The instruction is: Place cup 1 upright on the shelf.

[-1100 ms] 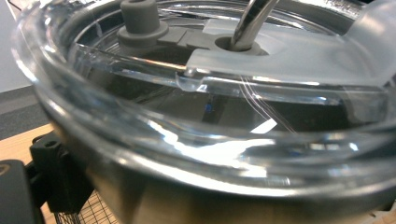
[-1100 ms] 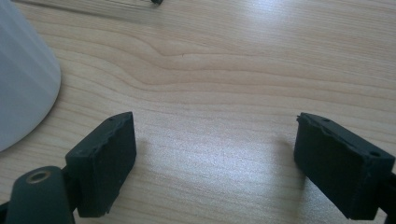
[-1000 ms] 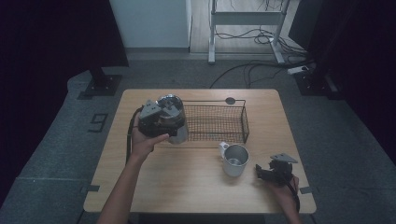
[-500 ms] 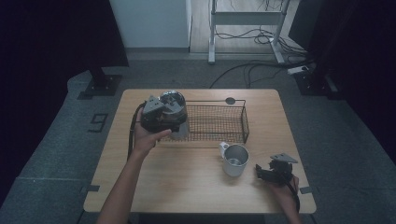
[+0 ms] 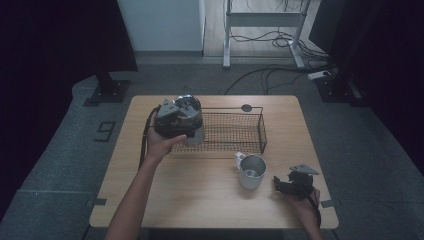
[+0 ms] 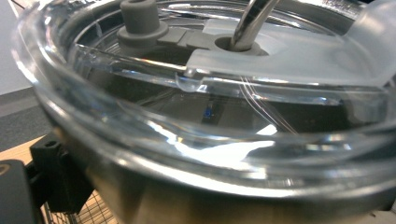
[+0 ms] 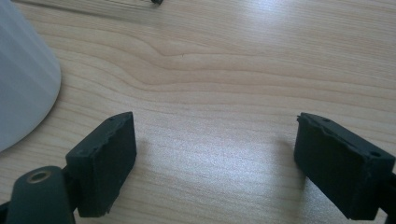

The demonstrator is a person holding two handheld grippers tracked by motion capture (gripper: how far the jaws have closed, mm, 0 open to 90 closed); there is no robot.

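The left gripper (image 5: 175, 120) is closed around a steel tumbler (image 5: 192, 122) with a clear lid (image 6: 224, 116), held above the left end of a black wire basket (image 5: 235, 131) at the far left of the table. In the left gripper view the lid sits right against the camera: a transparent rim, a grey plug (image 6: 140, 23) on its top, and a metal straw (image 6: 250, 23) passing through a hole beside the plug. A black jaw presses the tumbler's steel wall at lower left, with the basket's mesh just beneath it.

The right gripper (image 5: 292, 184) rests low at the near right of the table, its jaws spread wide with only bare wood between them. In the right gripper view a pale curved wall stands at the left edge; that is the metal mug (image 5: 251, 171), which in the high view stands upright just left of this gripper and near the basket's near right corner, apart from both.

The table (image 5: 200, 200) is light wood with visible grain. A small dark disc (image 5: 246, 107) lies on it at the far edge behind the basket. The floor is grey carpet. Beyond the table stand a pale metal frame (image 5: 260, 30) with cables (image 5: 280, 75) trailing across the floor, and a dark stand base (image 5: 107, 90) at the far left. Dark curtains hang on both sides of the room.
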